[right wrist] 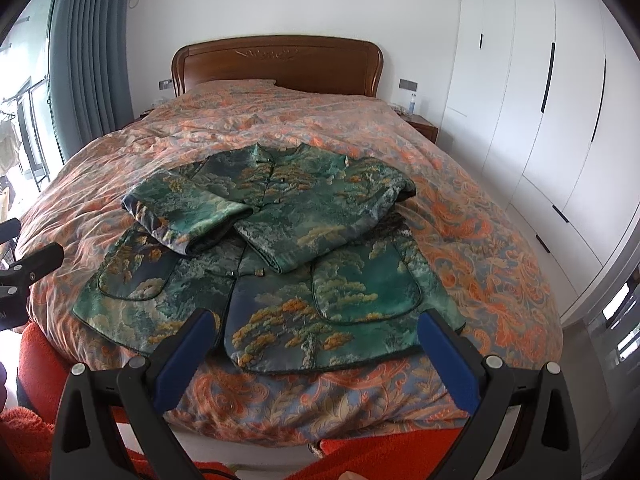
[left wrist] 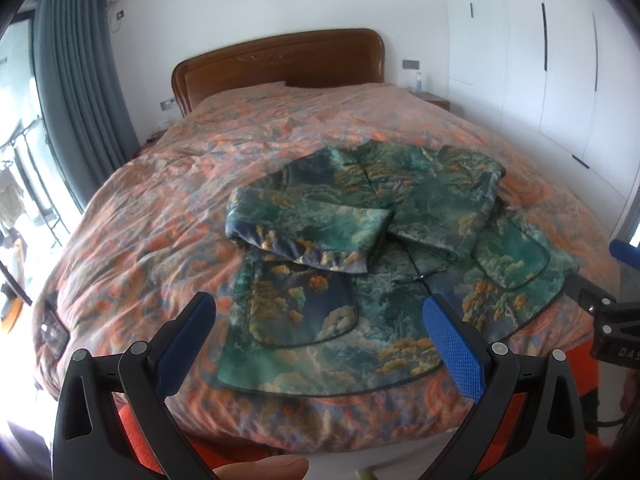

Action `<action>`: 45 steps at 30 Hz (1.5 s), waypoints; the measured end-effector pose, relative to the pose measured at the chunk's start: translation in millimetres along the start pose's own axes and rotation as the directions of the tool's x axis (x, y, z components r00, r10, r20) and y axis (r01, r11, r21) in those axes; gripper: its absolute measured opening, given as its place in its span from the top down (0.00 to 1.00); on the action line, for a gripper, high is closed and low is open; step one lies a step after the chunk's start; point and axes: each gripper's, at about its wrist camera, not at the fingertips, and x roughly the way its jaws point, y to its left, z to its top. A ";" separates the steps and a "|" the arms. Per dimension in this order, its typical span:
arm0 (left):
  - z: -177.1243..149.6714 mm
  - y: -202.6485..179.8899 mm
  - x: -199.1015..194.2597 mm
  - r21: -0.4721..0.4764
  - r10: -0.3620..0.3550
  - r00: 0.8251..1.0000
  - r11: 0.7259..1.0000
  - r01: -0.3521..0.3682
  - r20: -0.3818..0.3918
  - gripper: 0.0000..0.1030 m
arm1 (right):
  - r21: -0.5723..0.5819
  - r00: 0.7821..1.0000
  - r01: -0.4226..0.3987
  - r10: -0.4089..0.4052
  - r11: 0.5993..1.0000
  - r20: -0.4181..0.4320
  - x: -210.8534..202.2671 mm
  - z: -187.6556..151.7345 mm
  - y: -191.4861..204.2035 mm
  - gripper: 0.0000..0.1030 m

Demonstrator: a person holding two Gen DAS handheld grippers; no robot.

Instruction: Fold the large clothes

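A green brocade jacket (left wrist: pixel 372 264) with a tree pattern lies face up on the bed, hem toward me, both sleeves folded across its chest. It also shows in the right wrist view (right wrist: pixel 280 248). My left gripper (left wrist: pixel 320 312) is open and empty, held above the hem near the foot of the bed. My right gripper (right wrist: pixel 320 328) is open and empty, above the hem's right half. The right gripper's black body (left wrist: pixel 600 308) shows at the right edge of the left wrist view, and the left gripper's body (right wrist: pixel 24 272) at the left edge of the right wrist view.
The bed (right wrist: pixel 480 208) has an orange and blue floral quilt and a wooden headboard (right wrist: pixel 280 64). White wardrobes (right wrist: pixel 540 120) stand on the right, grey curtains (right wrist: pixel 92 52) and a window on the left. A nightstand (right wrist: pixel 420 124) stands by the headboard. Orange-red fabric (right wrist: pixel 36 352) lies at the foot.
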 end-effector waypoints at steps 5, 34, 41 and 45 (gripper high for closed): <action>10.5 -2.4 4.6 0.003 -0.007 1.000 1.000 0.007 0.004 0.00 | -0.009 1.000 -0.001 0.001 1.000 0.022 5.3 9.0 0.2 0.00; 16.2 20.7 37.9 -0.041 0.021 0.995 0.999 -0.025 -0.100 0.00 | -0.403 0.966 -0.212 0.128 0.890 -0.226 181.6 52.4 38.7 0.04; 8.8 30.2 44.2 -0.055 0.045 0.989 0.997 -0.054 -0.142 0.00 | -0.470 0.947 -0.237 0.094 0.850 -0.306 247.5 55.6 72.0 0.18; 7.1 34.9 44.6 -0.063 0.049 0.988 0.996 -0.059 -0.147 0.00 | -0.440 0.937 -0.248 0.099 0.863 -0.335 262.7 61.5 67.0 0.81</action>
